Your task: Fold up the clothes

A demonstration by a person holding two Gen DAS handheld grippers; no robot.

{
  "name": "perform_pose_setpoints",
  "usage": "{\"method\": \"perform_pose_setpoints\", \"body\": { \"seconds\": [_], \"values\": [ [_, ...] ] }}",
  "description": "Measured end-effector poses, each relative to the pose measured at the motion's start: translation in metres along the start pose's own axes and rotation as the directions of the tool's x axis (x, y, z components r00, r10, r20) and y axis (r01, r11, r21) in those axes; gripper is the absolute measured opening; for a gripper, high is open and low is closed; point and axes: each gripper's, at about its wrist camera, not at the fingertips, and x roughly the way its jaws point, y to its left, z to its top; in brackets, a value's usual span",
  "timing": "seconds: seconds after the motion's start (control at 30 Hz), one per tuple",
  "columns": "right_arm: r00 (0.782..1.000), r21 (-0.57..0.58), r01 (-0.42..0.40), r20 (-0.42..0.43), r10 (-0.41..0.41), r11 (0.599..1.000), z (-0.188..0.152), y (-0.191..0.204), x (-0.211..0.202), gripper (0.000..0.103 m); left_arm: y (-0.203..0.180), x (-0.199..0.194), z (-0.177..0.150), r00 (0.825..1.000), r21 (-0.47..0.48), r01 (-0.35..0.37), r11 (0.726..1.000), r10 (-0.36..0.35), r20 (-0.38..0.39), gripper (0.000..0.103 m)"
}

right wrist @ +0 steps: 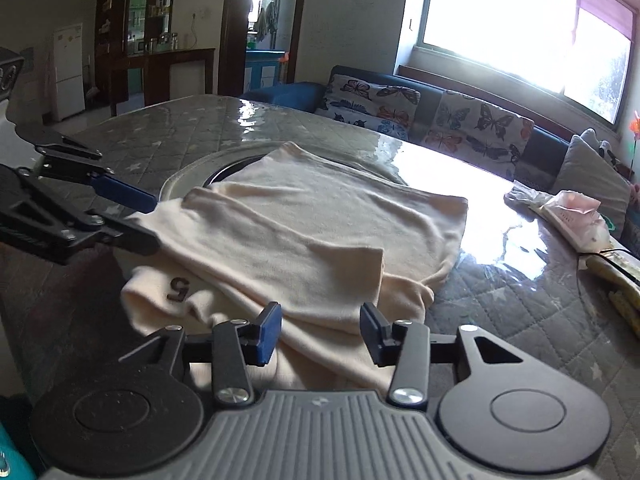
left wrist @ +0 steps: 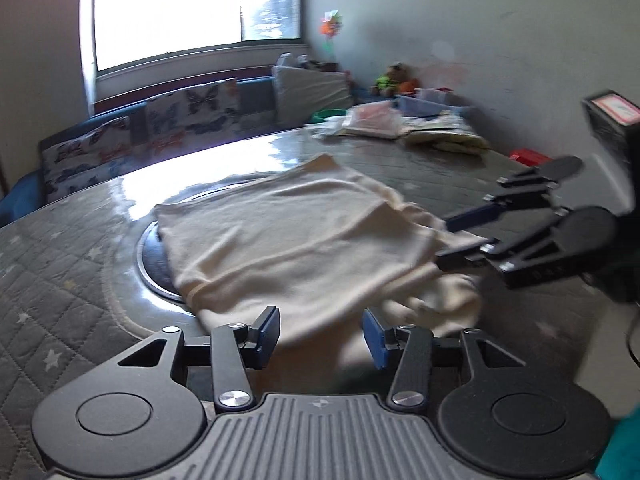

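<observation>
A cream garment lies partly folded on the quilted grey table, over a round inset. It also shows in the right wrist view, with a dark "5" print near its front left. My left gripper is open, its jaws on either side of the garment's near edge. It shows from the side in the right wrist view, at the garment's left edge. My right gripper is open over the garment's near edge. In the left wrist view the right gripper touches the garment's right edge.
A pile of bags and cloths lies at the table's far end, also in the right wrist view. A butterfly-print sofa stands beyond the table under a bright window. A glossy plastic cover reflects light on the table.
</observation>
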Motion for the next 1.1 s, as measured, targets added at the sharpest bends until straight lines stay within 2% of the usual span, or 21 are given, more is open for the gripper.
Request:
{"method": "perform_pose_setpoints", "body": {
  "seconds": [0.07, 0.17, 0.47, 0.5, 0.6, 0.63, 0.67, 0.77, 1.03, 1.1],
  "values": [
    [1.0, -0.023, 0.001, -0.007, -0.001, 1.0, -0.004, 0.002, -0.006, 0.046, -0.012, -0.005, -0.007, 1.0, 0.044, 0.031, 0.999, -0.031, -0.004, 0.052],
    [1.0, -0.061, 0.002, -0.02, -0.003, 0.998, -0.011, 0.005, -0.015, 0.049, -0.029, -0.003, -0.017, 0.999, 0.12, 0.04, 0.992, -0.039, -0.015, 0.052],
    [0.999, -0.135, -0.005, -0.05, -0.002, 0.991, -0.028, 0.015, -0.023, 0.054, -0.042, 0.01, -0.027, 1.0, 0.229, -0.011, 0.973, 0.011, 0.002, 0.051],
    [0.999, -0.138, -0.005, -0.05, -0.002, 0.99, -0.029, 0.015, -0.023, 0.054, -0.044, 0.011, -0.028, 1.0, 0.245, -0.014, 0.969, 0.012, 0.011, 0.049],
    [0.999, -0.152, -0.006, -0.046, -0.001, 0.988, -0.031, 0.018, -0.021, 0.056, -0.047, 0.012, -0.03, 0.999, 0.279, -0.037, 0.96, 0.029, 0.036, 0.027],
    [0.999, -0.156, -0.007, -0.043, 0.0, 0.988, -0.031, 0.018, -0.021, 0.057, -0.046, 0.012, -0.029, 0.999, 0.271, -0.035, 0.962, 0.025, 0.04, 0.019],
    [0.999, -0.164, -0.008, -0.04, 0.001, 0.986, -0.032, 0.019, -0.02, 0.057, -0.045, 0.011, -0.027, 0.999, 0.259, -0.036, 0.965, 0.024, 0.047, 0.016],
    [1.0, -0.194, -0.009, -0.028, 0.004, 0.981, -0.033, 0.022, -0.018, 0.059, -0.037, 0.008, -0.017, 0.996, 0.216, -0.05, 0.975, 0.034, 0.08, 0.014],
    [0.999, -0.261, -0.017, 0.03, 0.026, 0.965, -0.026, 0.022, -0.004, 0.06, -0.007, 0.013, 0.018, 0.995, 0.093, -0.002, 0.996, -0.008, 0.104, 0.014],
    [0.998, -0.272, -0.024, 0.045, 0.038, 0.962, -0.023, 0.02, 0.006, 0.057, -0.003, 0.015, 0.021, 0.995, 0.092, 0.013, 0.996, -0.022, 0.102, 0.014]
  ]
}}
